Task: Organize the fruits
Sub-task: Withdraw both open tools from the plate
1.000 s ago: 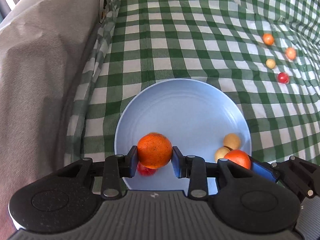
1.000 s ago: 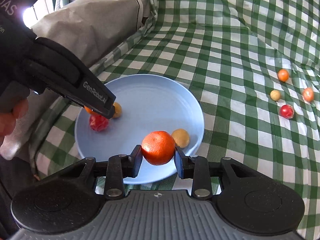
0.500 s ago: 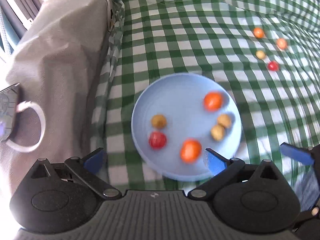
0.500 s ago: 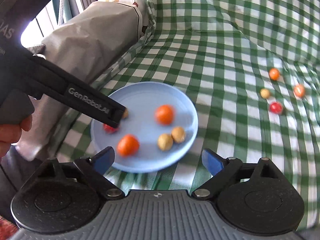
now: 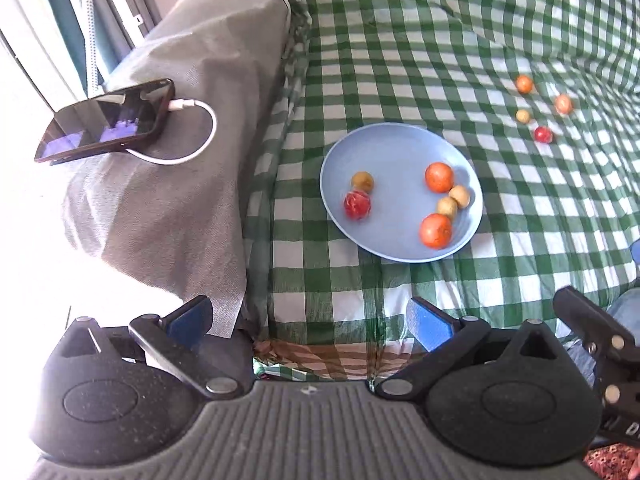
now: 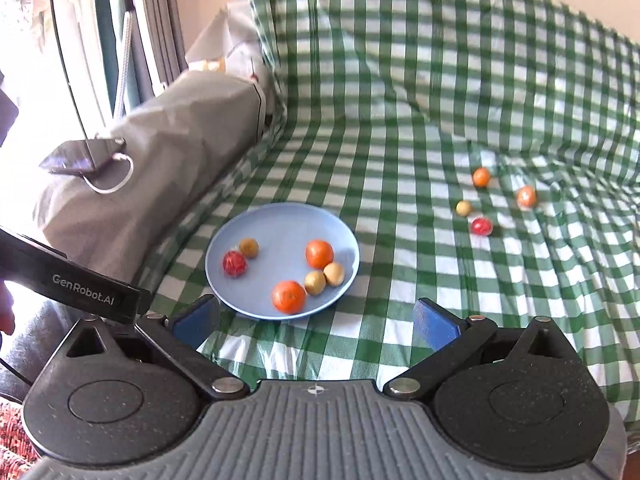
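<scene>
A blue plate (image 5: 394, 148) (image 6: 280, 220) lies on the green checked cloth. It holds two oranges (image 5: 439, 177) (image 5: 435, 231), a red fruit (image 5: 357, 205) and three small yellow-brown fruits (image 5: 362, 180). Several small fruits lie loose on the cloth at the far right, among them an orange one (image 6: 481, 177) and a red one (image 6: 481, 226). My left gripper (image 5: 310, 322) is open and empty, drawn back from the plate. My right gripper (image 6: 316, 320) is open and empty, just short of the plate's near edge.
A grey covered armrest (image 5: 192, 128) rises left of the plate, with a phone (image 5: 108, 120) on a white cable on top. The left gripper's body (image 6: 72, 288) shows at the left of the right wrist view. The cloth's front edge (image 5: 320, 348) is close below.
Both grippers let go of their oranges, which now lie on the plate. Both opened wide and pulled back and up from the plate.
</scene>
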Tool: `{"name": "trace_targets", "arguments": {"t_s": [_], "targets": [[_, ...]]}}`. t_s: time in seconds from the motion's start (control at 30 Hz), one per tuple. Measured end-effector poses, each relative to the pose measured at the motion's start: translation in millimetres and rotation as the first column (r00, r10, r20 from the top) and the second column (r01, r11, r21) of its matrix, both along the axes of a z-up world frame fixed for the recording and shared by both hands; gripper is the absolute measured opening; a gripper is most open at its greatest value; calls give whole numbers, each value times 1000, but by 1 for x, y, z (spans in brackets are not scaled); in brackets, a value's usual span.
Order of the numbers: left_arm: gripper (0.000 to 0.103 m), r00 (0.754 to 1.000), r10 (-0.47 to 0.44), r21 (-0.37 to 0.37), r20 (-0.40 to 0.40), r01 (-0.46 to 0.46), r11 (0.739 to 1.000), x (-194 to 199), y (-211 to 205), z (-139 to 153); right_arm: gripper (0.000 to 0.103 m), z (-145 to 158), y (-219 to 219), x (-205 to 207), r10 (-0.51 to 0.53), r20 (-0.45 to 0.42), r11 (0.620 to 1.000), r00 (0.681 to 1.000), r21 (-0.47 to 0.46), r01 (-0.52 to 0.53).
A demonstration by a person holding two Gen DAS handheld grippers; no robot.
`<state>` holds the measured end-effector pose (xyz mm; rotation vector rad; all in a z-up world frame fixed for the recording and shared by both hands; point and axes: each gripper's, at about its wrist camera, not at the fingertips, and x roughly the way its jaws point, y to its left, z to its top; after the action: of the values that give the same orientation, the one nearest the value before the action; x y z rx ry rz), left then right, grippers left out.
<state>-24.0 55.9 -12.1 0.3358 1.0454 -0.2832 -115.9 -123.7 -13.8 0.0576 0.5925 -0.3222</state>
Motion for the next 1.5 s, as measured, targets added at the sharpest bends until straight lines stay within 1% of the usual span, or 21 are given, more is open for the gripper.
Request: {"name": "trace_targets", "arguments": {"t_s": [0.1, 0.33, 0.5, 0.97, 1.1, 1.2, 1.33, 1.5], "targets": [[103, 1000, 4, -14, 30, -4, 1000, -8, 2, 9, 102, 6, 4, -8, 6, 20, 1000, 1000, -17, -6], [103, 998, -21, -22, 54, 22, 999, -23, 3, 16, 102, 9, 6, -19, -22, 40, 1000, 999, -3, 22], [103, 998, -30, -32, 62, 32, 999, -27, 4, 19, 102, 10, 13, -19, -10, 45, 1000, 999, -17, 11], [103, 999, -30, -30, 43, 31, 999, -18, 5, 13, 102, 4, 11, -15, -11, 17, 1000, 1000, -15, 11], [103, 999, -26, -13, 25, 26, 1000, -12, 2, 9, 102, 1, 8, -9, -16, 0, 1000, 1000, -6, 16], [103, 999, -32, 4, 19, 32, 999, -9, -3, 8, 102, -1, 4, -8, -25, 8, 1000, 1000, 13, 24], [103, 999, -37, 12, 1, 37, 999, -3, -13, 5, 102, -7, -10, -6, -54, -2, 996, 999, 65, 54], [103, 998, -63, 21, -18, 63, 998, 7, -38, 3, 102, -12, -33, -5, -107, 5, 988, 994, 115, 106]]}}
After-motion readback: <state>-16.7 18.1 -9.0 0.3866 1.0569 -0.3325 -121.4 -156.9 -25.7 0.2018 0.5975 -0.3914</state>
